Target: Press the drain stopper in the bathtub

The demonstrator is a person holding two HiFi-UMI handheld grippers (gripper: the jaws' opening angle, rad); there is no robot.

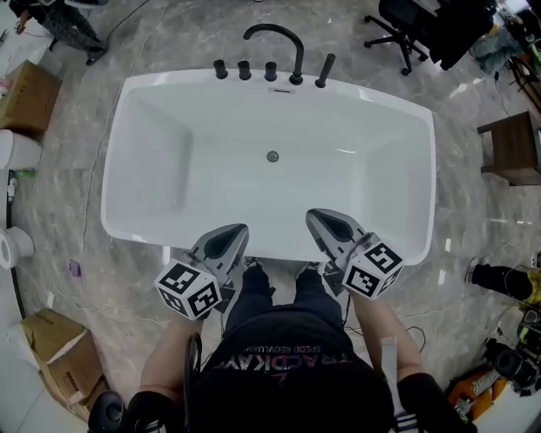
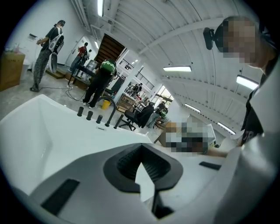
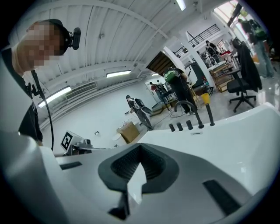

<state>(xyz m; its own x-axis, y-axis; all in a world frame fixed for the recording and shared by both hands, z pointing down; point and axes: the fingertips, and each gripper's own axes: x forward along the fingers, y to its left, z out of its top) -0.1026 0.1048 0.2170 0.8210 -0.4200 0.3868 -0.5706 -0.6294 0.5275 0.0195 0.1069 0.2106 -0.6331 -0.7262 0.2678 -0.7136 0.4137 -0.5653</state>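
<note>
Fingers (image 2: 127, 162) closed on nothing at left gripper (image 1: 239, 229) and right gripper (image 1: 314, 214), both by near rim of bathtub (image 1: 427, 169); drain stopper (image 1: 272, 156) mid-floor, well apart; advise lowering one closed tip squarely onto it, pressing straight down.

On your left side a brown cardboard box (image 1: 25, 97) stands on the marble floor (image 1: 473, 220), and a second box (image 1: 55, 338) lies nearer to you. At the far right you have a black office chair (image 1: 406, 25), and nearer, well apart from it, a dark wooden stool (image 1: 511, 148).
</note>
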